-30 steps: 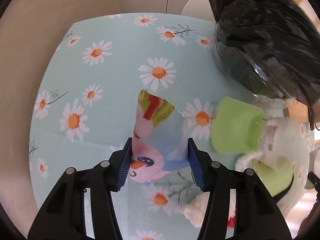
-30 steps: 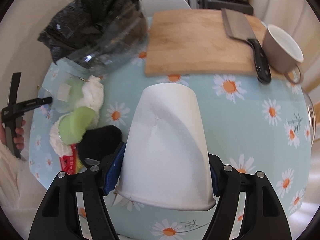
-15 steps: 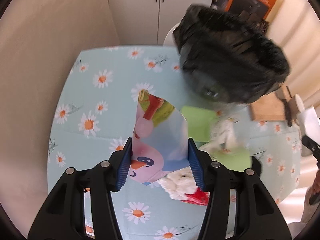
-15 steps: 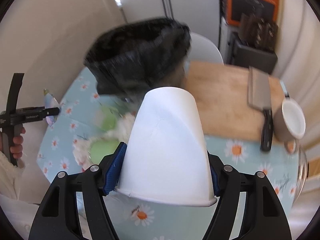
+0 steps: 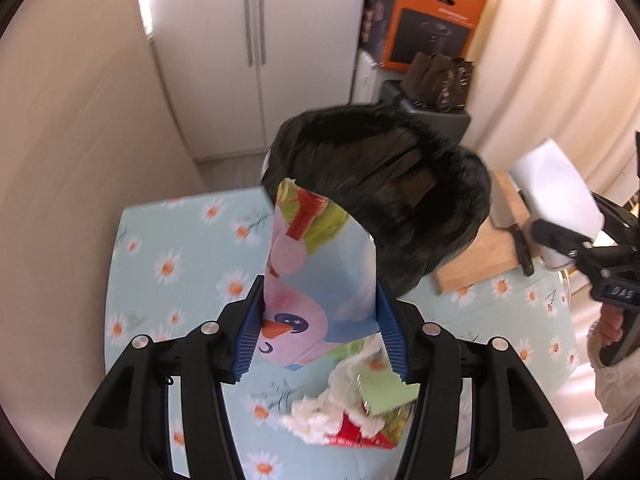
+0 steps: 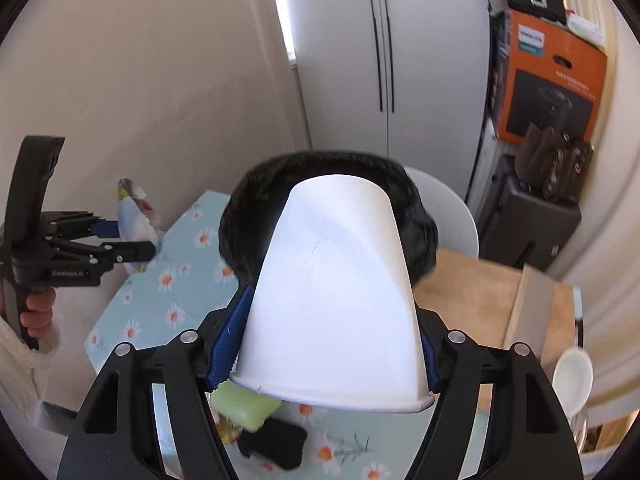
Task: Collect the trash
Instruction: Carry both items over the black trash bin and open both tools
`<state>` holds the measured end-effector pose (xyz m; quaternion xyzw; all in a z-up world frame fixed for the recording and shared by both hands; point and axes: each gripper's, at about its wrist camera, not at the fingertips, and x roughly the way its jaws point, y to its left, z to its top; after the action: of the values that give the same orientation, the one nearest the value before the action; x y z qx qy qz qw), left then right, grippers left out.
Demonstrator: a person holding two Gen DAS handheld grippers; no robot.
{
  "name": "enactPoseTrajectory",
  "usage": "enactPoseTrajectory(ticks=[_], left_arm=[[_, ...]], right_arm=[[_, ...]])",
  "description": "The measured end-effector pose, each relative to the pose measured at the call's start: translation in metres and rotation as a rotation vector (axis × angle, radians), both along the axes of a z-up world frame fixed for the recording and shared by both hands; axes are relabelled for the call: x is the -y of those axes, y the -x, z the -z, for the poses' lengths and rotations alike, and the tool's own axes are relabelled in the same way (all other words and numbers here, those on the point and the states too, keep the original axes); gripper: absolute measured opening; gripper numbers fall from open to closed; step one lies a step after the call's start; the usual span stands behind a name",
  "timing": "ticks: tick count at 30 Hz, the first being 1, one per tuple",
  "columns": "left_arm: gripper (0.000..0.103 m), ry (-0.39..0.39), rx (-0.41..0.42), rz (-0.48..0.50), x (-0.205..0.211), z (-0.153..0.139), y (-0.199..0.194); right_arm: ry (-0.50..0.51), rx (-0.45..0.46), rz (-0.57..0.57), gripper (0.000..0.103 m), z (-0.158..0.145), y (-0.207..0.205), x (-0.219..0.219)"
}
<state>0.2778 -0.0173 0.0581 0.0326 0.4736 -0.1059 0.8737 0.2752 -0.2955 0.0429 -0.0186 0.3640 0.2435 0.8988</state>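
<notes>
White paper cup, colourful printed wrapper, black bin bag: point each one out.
White paper cup [image 6: 332, 300], right wrist view, middle of its dented side wall.
Colourful printed wrapper [image 5: 320, 280], left wrist view, centre of its printed face.
Black bin bag [image 5: 420, 216], left wrist view, crumpled front wall below the opening.

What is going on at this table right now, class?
A person is clearing rubbish with a hand-held gripper in each hand. The left hand-held gripper is shut on a colourful wrapper, and the right hand-held gripper is shut on a white paper cup. Both are held up near the black bin bag on the daisy tablecloth. More scraps, including tissue, lie on the table.
</notes>
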Motion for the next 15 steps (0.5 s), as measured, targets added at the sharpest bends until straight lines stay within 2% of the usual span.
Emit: enactPoseTrajectory(ticks=[5,7,9,10,11,13,15], left_arm=[[0.055,0.001,0.02,0.07,0.021,-0.006,-0.036],[0.061,0.01,0.036,0.09,0.028,-0.01,-0.052],[0.077,0.011,0.061,0.091,0.032,-0.012,-0.064],[0.078,0.005,0.073,0.083,0.033,-0.013,-0.069],[0.079,0.005,0.08,0.079,0.034,-0.014,-0.073],[0.091,0.017,0.089,0.07,0.033,-0.014,-0.076],[0.093,0.029,0.101,0.068,0.032,-0.014,-0.075]], right_arm=[[0.021,0.013,-0.005,0.067,-0.002,-0.028,-0.011],[0.014,0.004,-0.008,0.067,0.002,-0.04,-0.014],[-0.009,0.012,-0.023,0.071,0.004,-0.047,-0.015],[-0.015,0.025,-0.02,0.085,0.004,-0.048,-0.016],[-0.009,0.046,0.001,0.089,0.004,-0.048,-0.016],[0.012,0.068,0.025,0.089,0.005,-0.047,-0.017],[0.009,0.057,0.021,0.089,0.007,-0.046,-0.016]])
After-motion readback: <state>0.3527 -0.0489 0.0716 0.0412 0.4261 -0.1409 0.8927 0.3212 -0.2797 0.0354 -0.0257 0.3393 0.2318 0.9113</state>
